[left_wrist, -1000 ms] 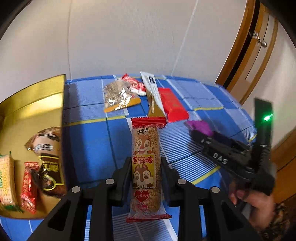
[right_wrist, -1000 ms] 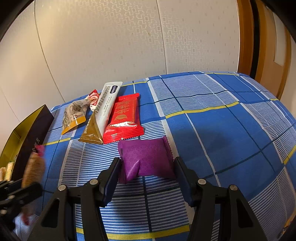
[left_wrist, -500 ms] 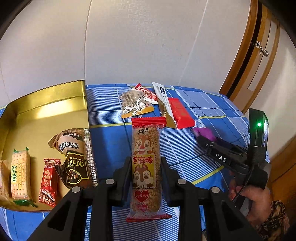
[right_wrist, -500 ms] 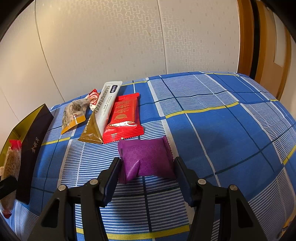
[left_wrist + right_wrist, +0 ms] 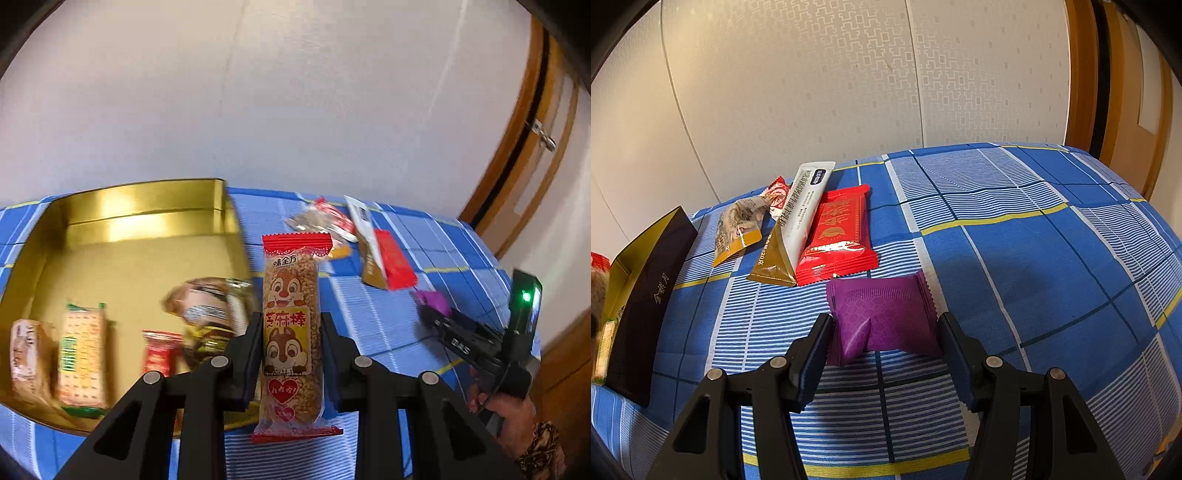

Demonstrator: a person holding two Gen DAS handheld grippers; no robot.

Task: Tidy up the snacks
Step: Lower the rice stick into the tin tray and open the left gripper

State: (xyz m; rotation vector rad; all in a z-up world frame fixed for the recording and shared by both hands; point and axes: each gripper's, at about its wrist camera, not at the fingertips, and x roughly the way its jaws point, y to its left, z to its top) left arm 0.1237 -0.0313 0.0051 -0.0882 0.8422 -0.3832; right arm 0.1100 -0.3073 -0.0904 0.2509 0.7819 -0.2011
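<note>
Two chipmunks on "芝麻棒" sesame bar between left tongs

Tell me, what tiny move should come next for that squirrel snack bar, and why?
Probably carry the left tool, shut on the sesame bar, a little further left over the gold box before letting go; the bar hangs at the box's right edge, not yet over the snacks inside.

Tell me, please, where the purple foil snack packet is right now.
In the right wrist view, the purple foil snack packet lies on the blue plaid cloth between the right gripper fingers, just in front of the red foil bar packet.
</note>
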